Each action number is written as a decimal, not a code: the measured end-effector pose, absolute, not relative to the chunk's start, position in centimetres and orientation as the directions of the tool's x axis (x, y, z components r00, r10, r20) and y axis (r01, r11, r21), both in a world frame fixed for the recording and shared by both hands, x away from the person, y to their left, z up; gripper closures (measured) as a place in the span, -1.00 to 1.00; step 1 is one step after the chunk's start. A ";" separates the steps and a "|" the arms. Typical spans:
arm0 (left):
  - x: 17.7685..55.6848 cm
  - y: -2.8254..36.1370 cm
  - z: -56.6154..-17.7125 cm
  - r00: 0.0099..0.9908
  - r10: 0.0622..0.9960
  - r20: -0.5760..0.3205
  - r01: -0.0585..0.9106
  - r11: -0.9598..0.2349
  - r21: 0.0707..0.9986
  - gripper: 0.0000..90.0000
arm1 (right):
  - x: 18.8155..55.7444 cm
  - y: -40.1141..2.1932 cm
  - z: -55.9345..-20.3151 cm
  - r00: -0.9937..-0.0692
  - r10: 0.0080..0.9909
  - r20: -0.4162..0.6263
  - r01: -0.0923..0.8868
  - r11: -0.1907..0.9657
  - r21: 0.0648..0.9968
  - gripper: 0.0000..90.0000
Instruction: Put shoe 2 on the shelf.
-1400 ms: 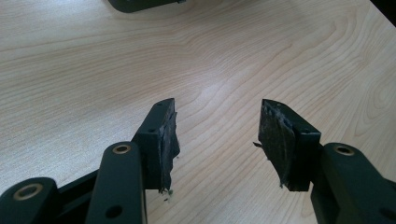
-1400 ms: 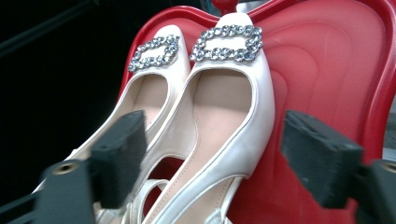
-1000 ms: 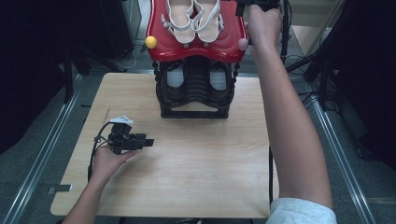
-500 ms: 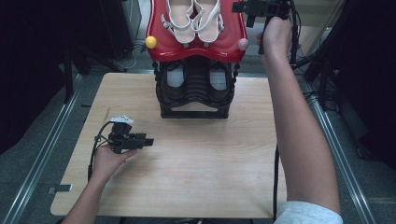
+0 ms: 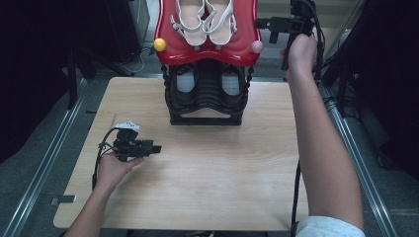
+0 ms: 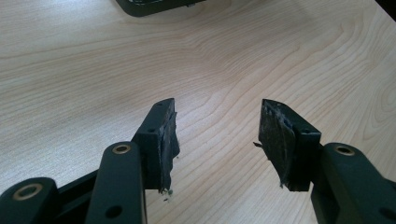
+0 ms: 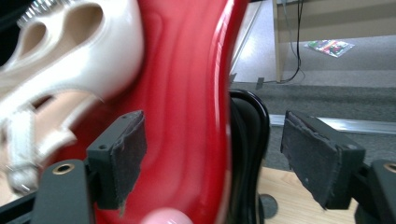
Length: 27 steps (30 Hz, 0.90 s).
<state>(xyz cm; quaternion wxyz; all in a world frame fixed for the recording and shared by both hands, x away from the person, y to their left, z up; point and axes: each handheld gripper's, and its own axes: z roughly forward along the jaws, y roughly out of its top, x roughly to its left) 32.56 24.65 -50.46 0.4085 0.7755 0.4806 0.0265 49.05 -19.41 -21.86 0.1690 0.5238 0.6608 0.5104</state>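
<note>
A black shoe rack (image 5: 206, 96) stands at the back of the wooden table (image 5: 207, 173), topped by a glossy red shelf (image 5: 207, 49) (image 7: 191, 107). A pair of white strappy sandals (image 5: 205, 19) lies on the shelf, one sandal (image 7: 56, 70) close in the right gripper view. Dark shoes (image 5: 184, 84) sit on the tier below. My right gripper (image 5: 264, 23) (image 7: 212, 154) is held high beside the shelf's right edge, open, its jaws pointing at the red rim. My left gripper (image 5: 154, 148) (image 6: 217, 140) rests low over the table's left part, open with only bare wood between the jaws.
A yellow ball (image 5: 159, 44) and a pink ball (image 5: 257, 47) cap the red shelf's front corners. Metal rails (image 5: 49, 163) run along both sides of the table. Cables and a dark stand (image 5: 346, 74) crowd the floor at the right back.
My right hand has come down and to the right, from above the shelf's right corner to beside its edge. The left hand has stayed put.
</note>
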 end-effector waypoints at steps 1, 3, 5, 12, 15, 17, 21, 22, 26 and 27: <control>32.6 24.7 -50.5 0.537 0.767 -0.351 0.724 -0.205 0.659 0.04 | 49.0 -19.7 -22.2 -0.396 0.864 0.311 0.524 -0.066 0.849 -0.48; 32.6 24.7 -50.5 0.538 0.767 -0.350 0.724 -0.208 0.658 0.04 | 49.0 -20.2 -22.7 -0.394 0.862 0.319 0.531 -0.069 0.845 -0.48; 32.6 24.7 -50.5 0.538 0.767 -0.349 0.723 -0.208 0.658 0.04 | 48.9 -20.8 -23.2 -0.392 0.862 0.323 0.533 -0.074 0.843 -0.48; 32.6 24.7 -50.5 0.536 0.767 -0.353 0.725 -0.204 0.658 0.04 | 48.8 -22.6 -25.0 -0.364 0.870 0.333 0.545 -0.091 0.833 -0.48; 32.7 24.6 -50.5 0.536 0.766 -0.354 0.725 -0.203 0.658 0.04 | 48.7 -23.2 -26.0 -0.355 0.871 0.339 0.556 -0.095 0.826 -0.48; 32.7 24.6 -50.6 0.536 0.761 -0.364 0.727 -0.197 0.658 0.04 | 48.7 -23.5 -26.8 -0.351 0.876 0.332 0.564 -0.085 0.821 -0.48; 32.7 24.5 -50.6 0.537 0.759 -0.368 0.728 -0.197 0.657 0.03 | 48.5 -24.1 -28.2 -0.335 0.875 0.349 0.582 -0.099 0.807 -0.48; 32.7 24.6 -50.6 0.537 0.759 -0.368 0.728 -0.197 0.657 0.03 | 48.4 -24.2 -28.5 -0.332 0.876 0.350 0.586 -0.100 0.804 -0.48; 32.7 24.6 -50.6 0.538 0.757 -0.371 0.728 -0.196 0.657 0.03 | 48.1 -24.6 -30.2 -0.330 0.880 0.340 0.600 -0.082 0.796 -0.48; 32.7 24.5 -50.6 0.538 0.757 -0.370 0.728 -0.197 0.657 0.03 | 48.0 -24.7 -30.4 -0.326 0.882 0.339 0.605 -0.080 0.792 -0.48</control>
